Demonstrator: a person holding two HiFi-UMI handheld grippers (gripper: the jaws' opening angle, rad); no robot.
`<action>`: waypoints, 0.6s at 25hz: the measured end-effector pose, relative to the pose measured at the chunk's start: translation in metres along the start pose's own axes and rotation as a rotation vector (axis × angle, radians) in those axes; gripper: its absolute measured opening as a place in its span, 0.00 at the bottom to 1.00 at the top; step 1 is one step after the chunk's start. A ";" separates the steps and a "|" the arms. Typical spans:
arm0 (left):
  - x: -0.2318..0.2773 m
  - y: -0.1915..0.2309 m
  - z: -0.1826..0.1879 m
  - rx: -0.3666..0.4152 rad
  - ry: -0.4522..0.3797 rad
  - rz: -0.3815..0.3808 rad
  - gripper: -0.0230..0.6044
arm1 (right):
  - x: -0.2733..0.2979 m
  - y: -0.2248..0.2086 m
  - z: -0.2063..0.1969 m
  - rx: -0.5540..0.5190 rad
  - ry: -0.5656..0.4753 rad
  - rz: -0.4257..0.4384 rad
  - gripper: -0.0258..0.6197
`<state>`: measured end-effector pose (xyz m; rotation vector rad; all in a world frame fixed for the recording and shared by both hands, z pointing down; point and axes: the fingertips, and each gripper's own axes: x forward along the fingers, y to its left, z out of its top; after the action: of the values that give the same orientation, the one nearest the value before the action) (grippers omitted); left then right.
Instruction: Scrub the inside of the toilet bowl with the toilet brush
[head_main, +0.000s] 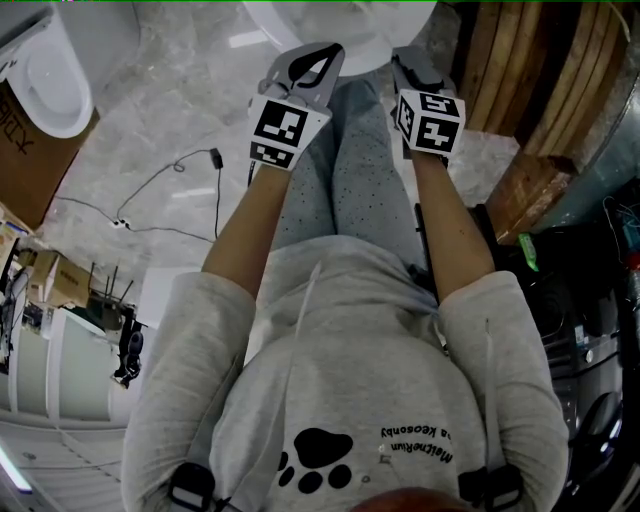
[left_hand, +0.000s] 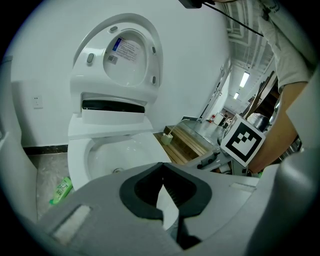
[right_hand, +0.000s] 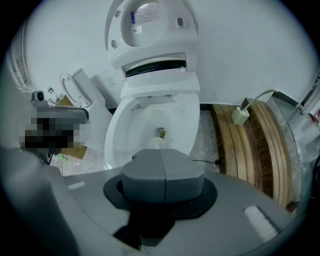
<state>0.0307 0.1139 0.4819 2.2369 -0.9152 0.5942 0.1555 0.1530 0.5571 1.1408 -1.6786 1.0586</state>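
Observation:
The white toilet (right_hand: 150, 107) stands straight ahead with its lid and seat (right_hand: 150, 27) raised against the wall. Its bowl (left_hand: 117, 152) lies bare, with the drain (right_hand: 161, 132) at the bottom. No toilet brush shows in any view. My left gripper (left_hand: 162, 167) hovers before the bowl's front rim, its curved pads meeting at the tips around a hollow that holds nothing. My right gripper (right_hand: 161, 152) hangs beside it, pads pressed flat together, nothing held. In the head view both grippers (head_main: 322, 50) (head_main: 410, 62) sit side by side just short of the toilet rim (head_main: 345, 25).
Curved wooden boards (right_hand: 255, 145) lean to the right of the toilet, with a white plug (right_hand: 240, 116) on them. A green bottle (left_hand: 61, 189) lies on the floor at the left. A spare toilet seat (head_main: 45, 75), a cardboard box (head_main: 30, 150) and a floor cable (head_main: 170, 180) lie left.

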 end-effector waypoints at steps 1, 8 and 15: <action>0.000 -0.001 -0.001 -0.001 0.000 -0.001 0.04 | -0.001 0.002 -0.002 -0.001 0.002 0.003 0.28; -0.003 0.002 -0.007 -0.010 0.003 0.010 0.04 | 0.001 0.013 -0.010 -0.004 0.008 0.018 0.28; -0.006 0.007 -0.013 -0.024 0.013 0.014 0.04 | 0.005 0.030 -0.008 -0.028 0.019 0.032 0.28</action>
<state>0.0202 0.1220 0.4900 2.2045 -0.9271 0.6004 0.1274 0.1659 0.5588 1.0860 -1.6975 1.0591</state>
